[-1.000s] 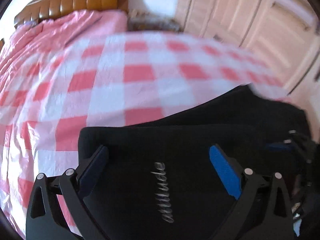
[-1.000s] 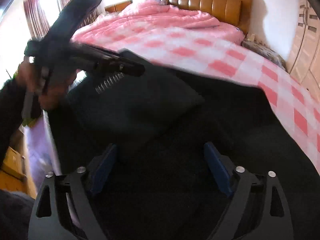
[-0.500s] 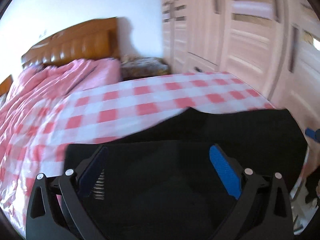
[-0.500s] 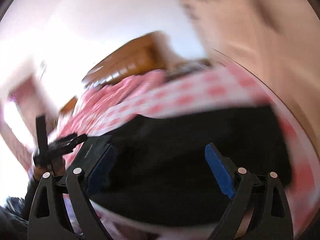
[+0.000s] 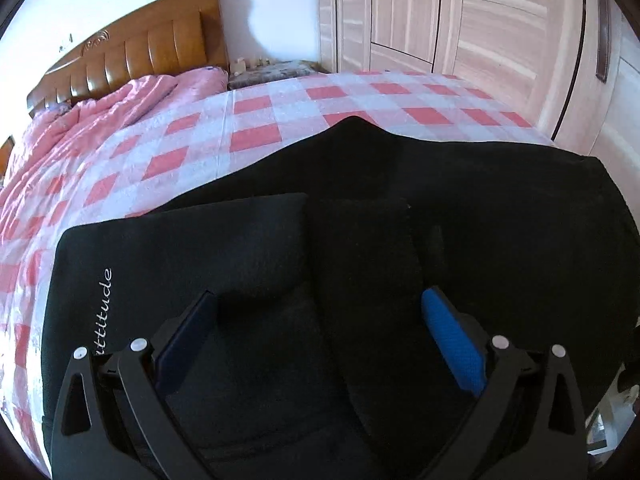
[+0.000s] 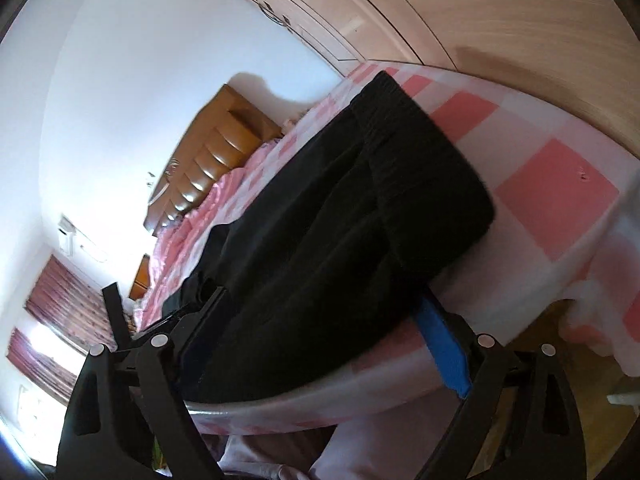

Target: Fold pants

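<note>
Black pants [image 5: 440,208] lie on the pink checked bed [image 5: 256,136], with a leg end folded over on top; white lettering [image 5: 102,312] shows on that folded part. My left gripper [image 5: 320,320] is open just above the folded cloth, holding nothing. In the tilted right wrist view the pants [image 6: 340,216] lie along the bed edge, elastic waistband [image 6: 400,128] at the far end. My right gripper [image 6: 320,320] is open at the near edge of the pants, jaws wide on either side of the cloth.
A wooden headboard [image 5: 132,52] and a bunched pink duvet [image 5: 80,120] lie at the bed's far end. Pale wardrobe doors [image 5: 480,28] stand on the right. A cluttered nightstand [image 5: 272,70] sits by the headboard. The bed edge [image 6: 360,396] drops off near my right gripper.
Both grippers have pulled back from the pants and stayed open. The right view has rolled sideways and dropped to the bed edge. The left view has steadied over the folded leg.
</note>
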`<state>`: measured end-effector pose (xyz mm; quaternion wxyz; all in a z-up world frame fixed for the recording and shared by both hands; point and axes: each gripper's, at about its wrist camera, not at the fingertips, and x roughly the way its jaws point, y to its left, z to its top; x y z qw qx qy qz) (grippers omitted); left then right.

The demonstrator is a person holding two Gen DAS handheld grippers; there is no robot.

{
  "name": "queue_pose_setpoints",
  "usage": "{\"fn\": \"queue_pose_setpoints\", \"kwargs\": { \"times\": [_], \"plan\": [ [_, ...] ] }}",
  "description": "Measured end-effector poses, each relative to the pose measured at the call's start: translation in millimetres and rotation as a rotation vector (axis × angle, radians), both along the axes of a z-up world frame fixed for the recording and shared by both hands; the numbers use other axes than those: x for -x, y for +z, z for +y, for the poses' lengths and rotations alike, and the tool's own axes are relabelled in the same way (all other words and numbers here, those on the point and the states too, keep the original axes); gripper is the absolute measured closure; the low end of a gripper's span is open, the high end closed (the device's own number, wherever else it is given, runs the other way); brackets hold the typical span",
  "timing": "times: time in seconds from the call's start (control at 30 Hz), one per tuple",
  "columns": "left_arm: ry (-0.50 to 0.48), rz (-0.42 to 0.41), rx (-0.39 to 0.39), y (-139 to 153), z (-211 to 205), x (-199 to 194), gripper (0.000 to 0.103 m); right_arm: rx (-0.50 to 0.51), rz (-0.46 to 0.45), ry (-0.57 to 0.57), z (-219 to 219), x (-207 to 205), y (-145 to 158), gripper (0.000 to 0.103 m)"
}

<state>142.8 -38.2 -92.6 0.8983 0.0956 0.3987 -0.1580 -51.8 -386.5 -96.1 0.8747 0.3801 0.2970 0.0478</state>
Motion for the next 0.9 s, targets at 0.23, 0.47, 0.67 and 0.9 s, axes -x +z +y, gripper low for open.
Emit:
{"fn": "queue_pose_setpoints", "kwargs": {
  "times": [0.23, 0.47, 0.67, 0.9],
  "plan": [
    [0.001, -0.001, 0.01, 0.8, -0.4, 3.0, 0.001, 0.017, 0.104, 0.0, 13.9, -17.6, 6.1, 0.013],
    [-0.002, 0.001, 0.014, 0.9, -1.0, 4.0, 0.001, 0.036, 0.139, -0.074, 17.9, -27.0, -5.4, 0.066],
    [-0.005, 0.019, 0.018, 2.9, -0.6, 2.6, 0.001, -0.061, -0.022, -0.113, 5.0, -10.6, -9.3, 0.077],
    [0.027, -0.036, 0.132, 60.2, 36.2, 10.0, 0.002, 0.279, -0.187, -0.043, 53.1, -28.6, 64.5, 0.08]
  ]
}}
